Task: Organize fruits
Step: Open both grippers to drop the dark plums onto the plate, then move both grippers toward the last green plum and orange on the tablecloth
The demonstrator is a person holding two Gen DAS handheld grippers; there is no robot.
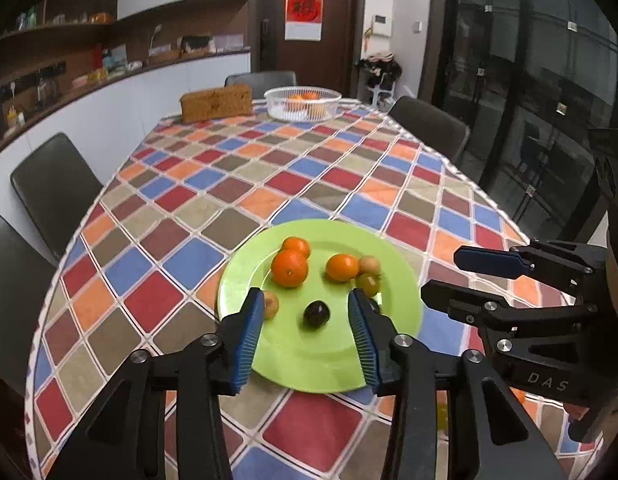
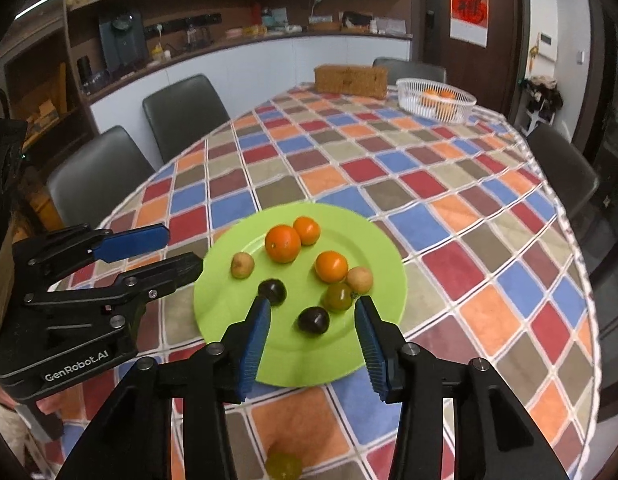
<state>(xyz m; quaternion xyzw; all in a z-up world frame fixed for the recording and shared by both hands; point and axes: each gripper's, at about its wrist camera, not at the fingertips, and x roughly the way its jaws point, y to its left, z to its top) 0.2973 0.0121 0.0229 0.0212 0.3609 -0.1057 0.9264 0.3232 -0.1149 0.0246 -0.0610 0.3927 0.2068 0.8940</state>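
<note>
Right wrist view: our right gripper (image 2: 312,322) hangs wide open and empty over the green plate (image 2: 379,240), a dark plum (image 2: 313,321) between its fingers; we should lower straight and close gently; the left gripper (image 1: 307,318), likewise open and empty, frames another plum (image 1: 316,314); neighbouring fruit crowds one side, and the basket (image 2: 436,100) lies across open tablecloth (image 2: 389,152).

The right gripper (image 2: 313,308) fills the lower frame, its blue-padded jaws spread wide over the near edge of a lime-green plate (image 2: 373,240). Between them lies a dark plum (image 2: 313,321); a second plum (image 2: 272,291) touches the left pad. Farther back sit three oranges, largest (image 2: 283,243) (stem dimple facing the camera). A green tomato (image 2: 339,297) sits beside a tan fruit (image 2: 359,279). The left gripper (image 2: 177,252) juts in at centre left, jaws parted.
</note>
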